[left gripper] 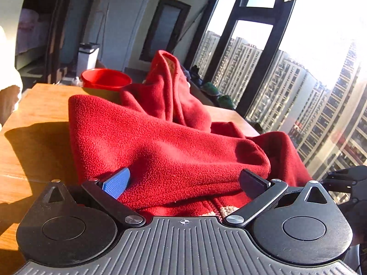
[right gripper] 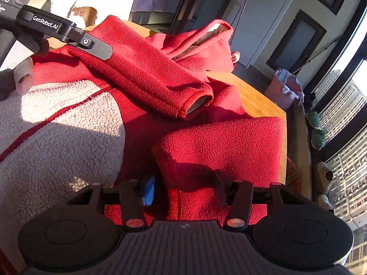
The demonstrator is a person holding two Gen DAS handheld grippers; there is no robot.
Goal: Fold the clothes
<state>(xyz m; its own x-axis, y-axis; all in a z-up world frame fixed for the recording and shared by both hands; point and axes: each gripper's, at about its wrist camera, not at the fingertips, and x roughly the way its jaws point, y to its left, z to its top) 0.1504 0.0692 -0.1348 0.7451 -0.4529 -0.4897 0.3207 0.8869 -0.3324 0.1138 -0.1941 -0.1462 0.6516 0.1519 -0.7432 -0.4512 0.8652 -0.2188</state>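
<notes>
A red fleece jacket (left gripper: 165, 142) with a white fuzzy lining (right gripper: 57, 123) lies rumpled on a wooden table (left gripper: 34, 114). In the left wrist view my left gripper (left gripper: 183, 181) is open, its fingers spread wide on either side of a thick fold of the fleece. In the right wrist view my right gripper (right gripper: 185, 190) is open, with a folded red flap (right gripper: 220, 146) lying between its fingers. A sleeve (right gripper: 146, 73) lies across the jacket, cuff toward the right. The left gripper (right gripper: 68, 36) shows at upper left over the sleeve.
A red bowl (left gripper: 105, 79) stands at the far side of the table behind the jacket. The table's right edge (right gripper: 283, 137) runs close to a tall window. A laundry bin (right gripper: 286, 89) and shoes (right gripper: 317, 133) are on the floor beyond.
</notes>
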